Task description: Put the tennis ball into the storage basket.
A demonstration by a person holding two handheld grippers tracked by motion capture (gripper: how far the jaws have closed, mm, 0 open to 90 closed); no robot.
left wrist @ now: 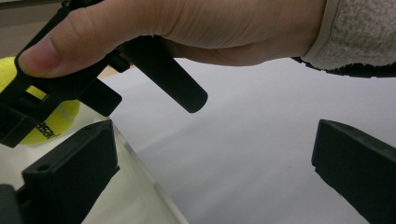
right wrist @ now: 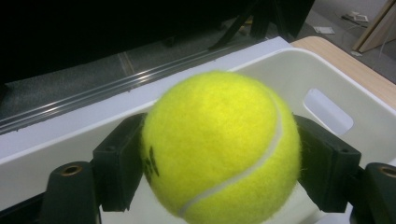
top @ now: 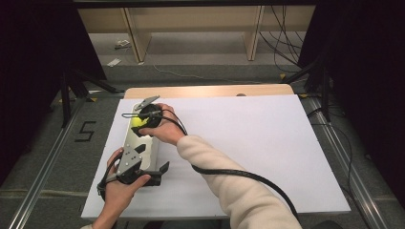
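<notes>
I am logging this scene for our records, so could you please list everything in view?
tennis ball: one, yellow-green, between the right gripper's jaws above the bin
bin: one, white, with a handle cutout, at the board's left edge
board: one, white, covering the table
table: one, light wood, far edge showing
shelf unit: one, light wood, beyond the table
cables: several, black, on the floor at right
floor mark 5: one, black, left of the table
right gripper: one, black, over the bin
left gripper: one, black, jaws apart, near end of the bin
</notes>
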